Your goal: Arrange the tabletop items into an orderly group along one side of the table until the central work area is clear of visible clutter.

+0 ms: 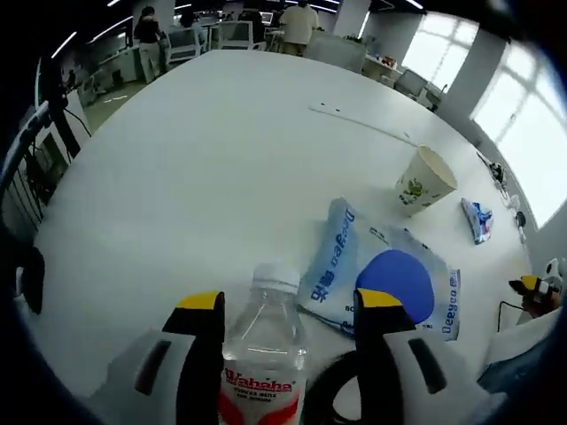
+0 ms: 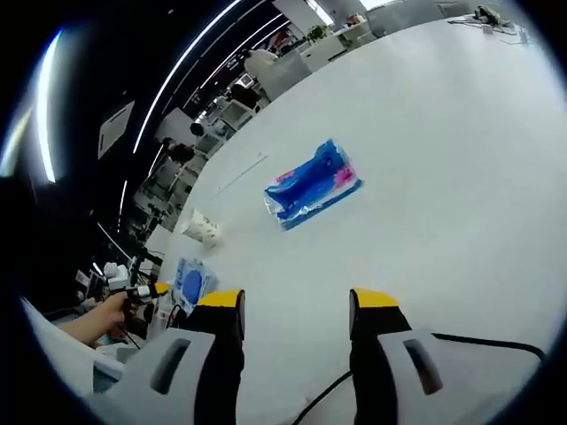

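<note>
Left gripper view: gripper clasps water bottle; right gripper wide, blue packet ahead.

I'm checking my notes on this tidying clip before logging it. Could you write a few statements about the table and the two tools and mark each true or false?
1. A clear water bottle stands between the jaws of the left tool. True.
2. The paper cup is stacked on the white and blue pack. False: it sits apart from it on the table, leaning in the view.
3. The right tool holds the blue and pink packet. False: its jaws stand apart with nothing between them, and the packet lies ahead on the table.
4. In the right gripper view a person's hand shows at the lower left. True.
</note>
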`<state>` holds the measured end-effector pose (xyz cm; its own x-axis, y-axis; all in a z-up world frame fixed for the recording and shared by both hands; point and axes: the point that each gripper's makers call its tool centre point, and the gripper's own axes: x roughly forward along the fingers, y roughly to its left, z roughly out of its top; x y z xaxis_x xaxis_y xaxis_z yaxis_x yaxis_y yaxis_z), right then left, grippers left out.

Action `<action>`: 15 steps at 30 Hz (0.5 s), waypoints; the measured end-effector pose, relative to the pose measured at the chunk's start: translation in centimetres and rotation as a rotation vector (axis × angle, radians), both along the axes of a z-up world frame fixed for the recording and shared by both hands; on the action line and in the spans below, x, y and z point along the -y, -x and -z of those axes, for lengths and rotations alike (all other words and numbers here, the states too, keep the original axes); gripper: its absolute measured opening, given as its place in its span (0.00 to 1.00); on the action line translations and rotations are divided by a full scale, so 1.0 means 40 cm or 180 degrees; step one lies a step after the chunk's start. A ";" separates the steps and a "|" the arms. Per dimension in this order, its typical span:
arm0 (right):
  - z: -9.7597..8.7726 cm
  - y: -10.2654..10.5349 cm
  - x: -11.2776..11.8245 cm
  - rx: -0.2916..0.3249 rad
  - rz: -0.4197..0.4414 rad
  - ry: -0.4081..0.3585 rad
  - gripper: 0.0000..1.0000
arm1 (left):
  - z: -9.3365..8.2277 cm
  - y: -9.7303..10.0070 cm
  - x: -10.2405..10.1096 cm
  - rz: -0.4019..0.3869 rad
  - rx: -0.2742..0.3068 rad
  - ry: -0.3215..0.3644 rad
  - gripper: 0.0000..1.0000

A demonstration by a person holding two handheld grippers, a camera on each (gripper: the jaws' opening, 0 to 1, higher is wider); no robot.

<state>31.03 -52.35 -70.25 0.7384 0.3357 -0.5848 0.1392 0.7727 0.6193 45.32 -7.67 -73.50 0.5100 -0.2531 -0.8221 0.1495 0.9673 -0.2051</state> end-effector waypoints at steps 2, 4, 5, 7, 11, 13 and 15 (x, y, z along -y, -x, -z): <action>-0.001 -0.002 -0.008 -0.0016 -0.0016 0.0019 0.45 | 0.007 0.000 -0.006 -0.0002 -0.0025 -0.0020 0.60; 0.005 -0.001 -0.011 -0.0042 -0.0033 0.0034 0.45 | 0.014 0.005 -0.004 0.0050 -0.0069 -0.0027 0.60; 0.005 -0.001 -0.014 -0.0049 -0.0033 0.0037 0.45 | 0.019 0.009 -0.004 0.0094 -0.0098 -0.0042 0.60; 0.008 0.001 -0.022 -0.0061 -0.0017 0.0020 0.45 | 0.030 0.019 -0.004 0.0175 -0.0157 -0.0092 0.59; 0.024 0.006 -0.037 -0.0123 0.0013 -0.0001 0.44 | 0.033 0.019 -0.023 0.0350 -0.0173 -0.0318 0.49; 0.026 0.005 -0.046 -0.0137 0.0018 -0.0010 0.44 | 0.034 0.015 -0.027 0.0356 -0.0196 -0.0326 0.47; 0.027 0.002 -0.051 -0.0139 0.0020 -0.0023 0.44 | 0.035 0.013 -0.029 0.0355 -0.0193 -0.0332 0.46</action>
